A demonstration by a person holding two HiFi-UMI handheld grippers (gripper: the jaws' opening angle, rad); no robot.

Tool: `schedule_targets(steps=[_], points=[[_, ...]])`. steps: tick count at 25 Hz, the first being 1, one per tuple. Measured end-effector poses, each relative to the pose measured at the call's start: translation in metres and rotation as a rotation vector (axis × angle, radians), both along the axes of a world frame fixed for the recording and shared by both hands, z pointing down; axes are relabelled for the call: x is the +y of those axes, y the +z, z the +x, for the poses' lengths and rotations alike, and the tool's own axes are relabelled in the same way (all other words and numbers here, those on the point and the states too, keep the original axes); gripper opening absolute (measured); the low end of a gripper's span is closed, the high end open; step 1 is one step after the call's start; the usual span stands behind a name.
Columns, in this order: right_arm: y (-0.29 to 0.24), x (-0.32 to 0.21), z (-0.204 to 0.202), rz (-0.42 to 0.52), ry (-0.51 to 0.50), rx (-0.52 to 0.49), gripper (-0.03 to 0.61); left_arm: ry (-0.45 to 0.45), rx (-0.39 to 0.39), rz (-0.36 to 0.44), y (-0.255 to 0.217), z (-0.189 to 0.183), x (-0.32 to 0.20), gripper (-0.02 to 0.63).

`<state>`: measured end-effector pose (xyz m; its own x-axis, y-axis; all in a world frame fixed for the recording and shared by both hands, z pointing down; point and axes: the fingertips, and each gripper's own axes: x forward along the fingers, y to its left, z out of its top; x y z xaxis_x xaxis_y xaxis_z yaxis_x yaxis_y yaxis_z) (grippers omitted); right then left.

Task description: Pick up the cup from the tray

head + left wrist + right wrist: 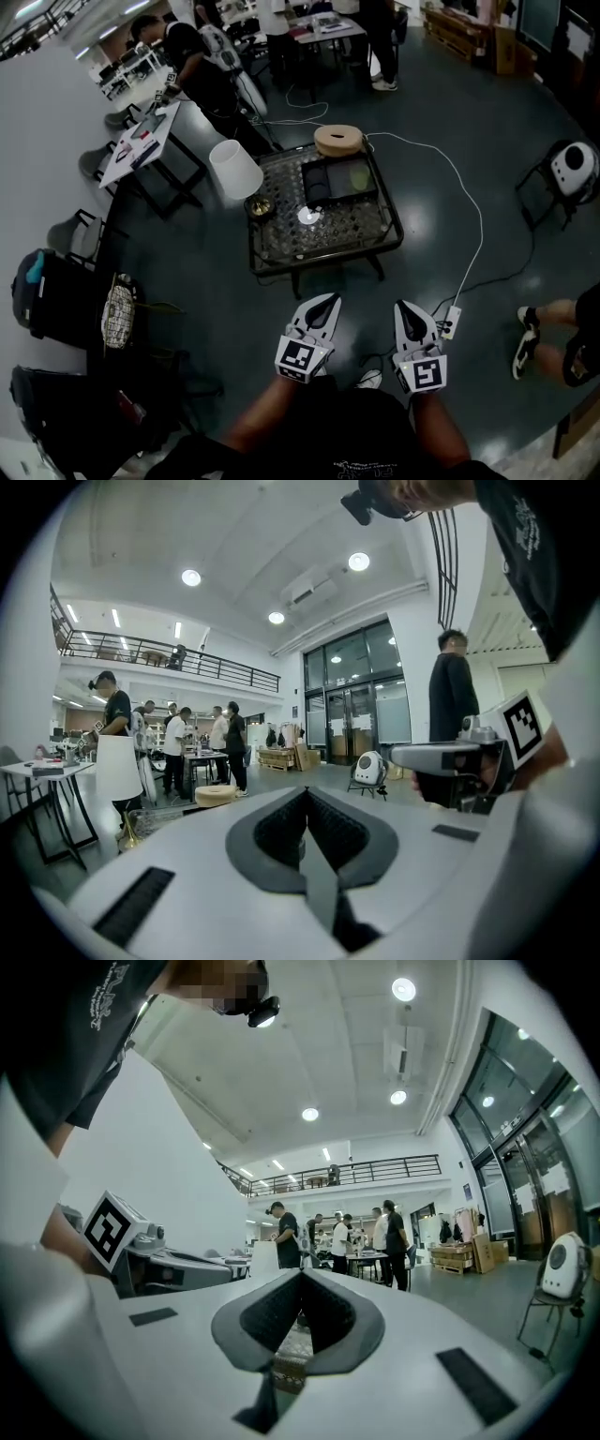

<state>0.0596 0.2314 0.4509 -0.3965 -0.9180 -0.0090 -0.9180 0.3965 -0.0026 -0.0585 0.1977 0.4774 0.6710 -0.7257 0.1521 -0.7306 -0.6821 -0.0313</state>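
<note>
A dark tray lies on the far half of a low black mesh-top table. A greenish round cup-like thing sits in the tray's right side; it is too small to make out. A small shiny thing rests on the table in front of the tray. My left gripper and right gripper hang side by side, well short of the table's near edge. Both point at it, shut and empty. The left gripper's jaws meet at the tips, as do the right gripper's.
A lamp with a white shade stands at the table's left corner. A round wooden disc sits behind the tray. A white cable runs over the floor to a power strip. Chairs and bags stand left; people are farther back.
</note>
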Motion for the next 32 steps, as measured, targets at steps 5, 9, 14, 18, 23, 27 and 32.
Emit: schedule_targets(steps=[5, 9, 14, 18, 23, 27, 32], points=[[0.002, -0.009, 0.011, 0.004, -0.012, -0.01, 0.008, -0.009, -0.002, -0.014, 0.003, 0.009, -0.005, 0.009], [-0.002, -0.029, 0.01, 0.011, -0.034, -0.003, 0.008, -0.007, -0.02, -0.011, 0.004, 0.014, -0.021, 0.009], [0.001, -0.062, 0.014, -0.01, -0.018, -0.024, 0.008, 0.008, -0.033, 0.007, 0.009, 0.021, -0.048, 0.009], [0.003, -0.089, 0.014, -0.018, 0.002, -0.005, 0.008, 0.037, -0.078, 0.027, 0.014, 0.025, -0.072, 0.009], [0.011, -0.125, 0.009, -0.023, 0.01, -0.01, 0.008, 0.055, -0.046, 0.013, 0.016, 0.022, -0.11, 0.009], [0.016, -0.155, 0.006, -0.043, 0.013, -0.04, 0.008, 0.049, -0.051, 0.008, 0.017, 0.012, -0.144, 0.009], [0.011, -0.191, -0.009, -0.05, 0.017, -0.014, 0.008, 0.055, -0.03, -0.001, 0.02, -0.002, -0.177, 0.009]])
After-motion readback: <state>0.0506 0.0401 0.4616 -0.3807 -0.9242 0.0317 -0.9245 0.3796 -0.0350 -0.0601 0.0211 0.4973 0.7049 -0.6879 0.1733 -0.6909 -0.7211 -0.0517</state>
